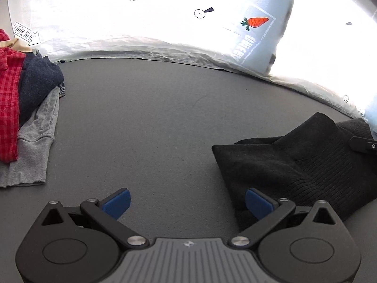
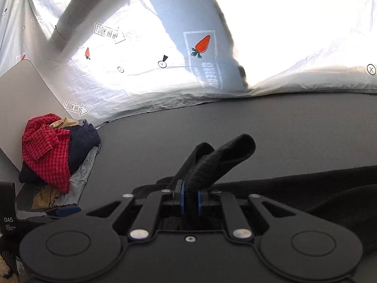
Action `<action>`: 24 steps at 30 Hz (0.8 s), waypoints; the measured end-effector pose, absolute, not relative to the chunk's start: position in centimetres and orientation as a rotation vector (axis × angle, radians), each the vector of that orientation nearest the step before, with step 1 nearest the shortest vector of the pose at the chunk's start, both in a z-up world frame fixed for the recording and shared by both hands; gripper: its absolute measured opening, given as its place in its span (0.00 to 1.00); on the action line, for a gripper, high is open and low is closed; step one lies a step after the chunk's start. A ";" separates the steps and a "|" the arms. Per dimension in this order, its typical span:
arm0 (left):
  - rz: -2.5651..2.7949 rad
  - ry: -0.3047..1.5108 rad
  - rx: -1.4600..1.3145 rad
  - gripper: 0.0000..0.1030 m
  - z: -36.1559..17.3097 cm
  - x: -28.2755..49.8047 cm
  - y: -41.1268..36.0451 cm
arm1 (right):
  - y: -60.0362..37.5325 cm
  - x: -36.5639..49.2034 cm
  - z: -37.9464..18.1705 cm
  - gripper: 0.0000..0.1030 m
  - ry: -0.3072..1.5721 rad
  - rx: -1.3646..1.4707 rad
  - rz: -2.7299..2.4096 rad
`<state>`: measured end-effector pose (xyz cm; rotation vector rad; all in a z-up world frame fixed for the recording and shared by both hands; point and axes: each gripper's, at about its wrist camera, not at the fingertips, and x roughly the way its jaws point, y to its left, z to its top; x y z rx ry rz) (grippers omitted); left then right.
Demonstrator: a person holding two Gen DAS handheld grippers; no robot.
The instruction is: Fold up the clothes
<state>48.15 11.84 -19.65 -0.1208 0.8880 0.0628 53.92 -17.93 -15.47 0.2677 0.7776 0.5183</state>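
A black ribbed knit garment (image 1: 304, 162) lies partly folded on the grey table (image 1: 146, 122), at the right of the left wrist view. My left gripper (image 1: 187, 202) stands open above the table, its right blue pad (image 1: 256, 202) over the garment's near edge, nothing between the pads. At the far right edge a black piece of the other gripper (image 1: 364, 145) shows over the cloth. In the right wrist view my right gripper (image 2: 190, 200) is shut on a bunched fold of the black garment (image 2: 226, 155), which rises up past the blue pads; the rest trails off to the right.
A pile of clothes sits at the table's left: a red checked shirt (image 2: 47, 151), a navy piece (image 1: 40, 80) and a grey sweatshirt (image 1: 35, 141). A white printed sheet (image 1: 141, 23) hangs behind the table's far edge. A grey board (image 2: 26, 99) leans at the left.
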 end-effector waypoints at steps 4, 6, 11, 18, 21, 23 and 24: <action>0.039 0.926 -0.045 0.99 -20.6 50.0 7.9 | -22.7 54.7 -17.4 0.11 0.831 0.278 0.403; 0.040 0.957 0.019 0.99 -21.5 50.8 6.1 | -23.6 55.0 -18.9 0.12 0.878 0.241 0.334; 0.078 1.001 0.072 1.00 -23.0 51.2 4.8 | -24.5 54.5 -21.2 0.27 0.911 0.253 0.249; 0.088 1.030 -0.010 1.00 -23.1 51.2 5.6 | -23.3 53.9 -19.1 0.31 0.759 0.221 0.262; 0.097 1.041 -0.029 1.00 -22.8 51.6 5.7 | -22.0 55.2 -19.2 0.31 0.767 0.167 0.320; 0.113 1.029 -0.051 1.00 -22.4 52.2 6.0 | -21.3 56.3 -19.7 0.33 0.796 0.150 0.343; 0.122 1.024 -0.064 1.00 -22.3 52.5 6.3 | -21.0 56.9 -20.1 0.36 0.812 0.150 0.345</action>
